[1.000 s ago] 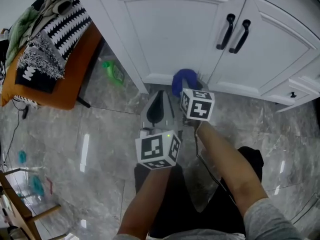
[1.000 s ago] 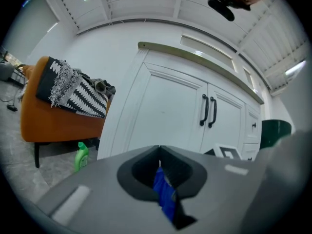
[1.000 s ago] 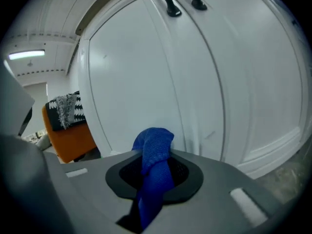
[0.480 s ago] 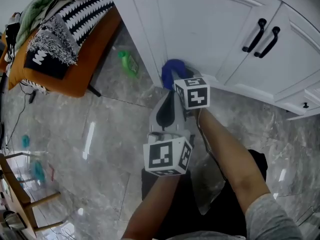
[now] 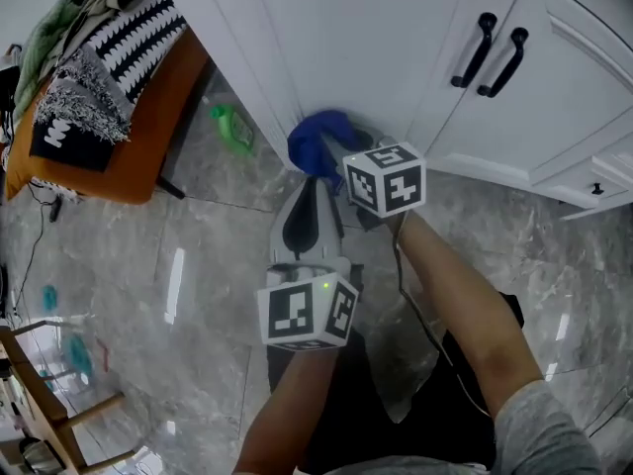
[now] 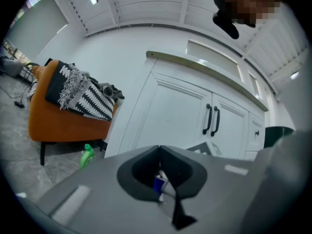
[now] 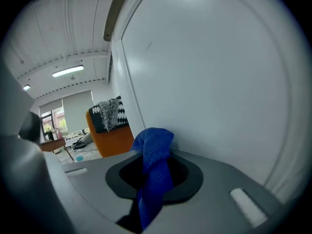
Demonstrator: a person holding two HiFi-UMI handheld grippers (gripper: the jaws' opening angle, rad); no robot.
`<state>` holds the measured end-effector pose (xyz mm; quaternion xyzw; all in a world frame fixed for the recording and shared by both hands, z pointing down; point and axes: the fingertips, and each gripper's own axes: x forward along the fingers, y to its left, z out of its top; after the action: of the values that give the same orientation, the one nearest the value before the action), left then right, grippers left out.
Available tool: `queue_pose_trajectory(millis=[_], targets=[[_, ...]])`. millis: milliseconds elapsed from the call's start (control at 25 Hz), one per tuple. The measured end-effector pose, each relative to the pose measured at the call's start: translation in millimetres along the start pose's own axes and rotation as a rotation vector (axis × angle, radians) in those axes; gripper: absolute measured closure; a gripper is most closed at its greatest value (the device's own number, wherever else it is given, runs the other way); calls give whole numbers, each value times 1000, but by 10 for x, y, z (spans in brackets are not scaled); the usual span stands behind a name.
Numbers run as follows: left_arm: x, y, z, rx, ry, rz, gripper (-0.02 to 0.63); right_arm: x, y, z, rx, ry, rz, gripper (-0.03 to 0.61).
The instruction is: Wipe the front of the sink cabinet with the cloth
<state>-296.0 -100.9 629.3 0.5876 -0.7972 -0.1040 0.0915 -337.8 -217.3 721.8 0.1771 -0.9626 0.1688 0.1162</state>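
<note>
The blue cloth [image 5: 315, 142] is pressed against the bottom left corner of the white sink cabinet's left door [image 5: 356, 38]. My right gripper [image 5: 341, 156] is shut on it, the marker cube just behind. In the right gripper view the cloth [image 7: 155, 152] bunches up out of the closed right gripper [image 7: 155, 175], close to the white door panel [image 7: 219, 82]. My left gripper [image 5: 313, 188] hangs just behind and left of the right one, shut with nothing in it. In the left gripper view the left gripper [image 6: 159, 156] points at the cabinet doors [image 6: 170, 116].
Two black handles [image 5: 499, 52] sit where the doors meet. An orange chair [image 5: 119, 156] draped with black-and-white fabrics stands left of the cabinet. A green bottle [image 5: 229, 127] lies on the grey marble floor beside it. A wooden chair leg [image 5: 45, 399] shows at lower left.
The right gripper has carried the cloth leftward along the bottom of the left door to its left corner. The left gripper has followed, staying shut.
</note>
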Motion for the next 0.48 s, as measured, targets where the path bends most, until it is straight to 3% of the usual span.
queue_pose_trajectory(millis=[120, 480], targets=[[82, -119, -78, 52, 17, -30, 604, -579, -248, 171, -52, -50, -44, 520], [301, -742, -379, 196, 78, -159, 604, -2873, -672, 740, -93, -268, -325, 520]])
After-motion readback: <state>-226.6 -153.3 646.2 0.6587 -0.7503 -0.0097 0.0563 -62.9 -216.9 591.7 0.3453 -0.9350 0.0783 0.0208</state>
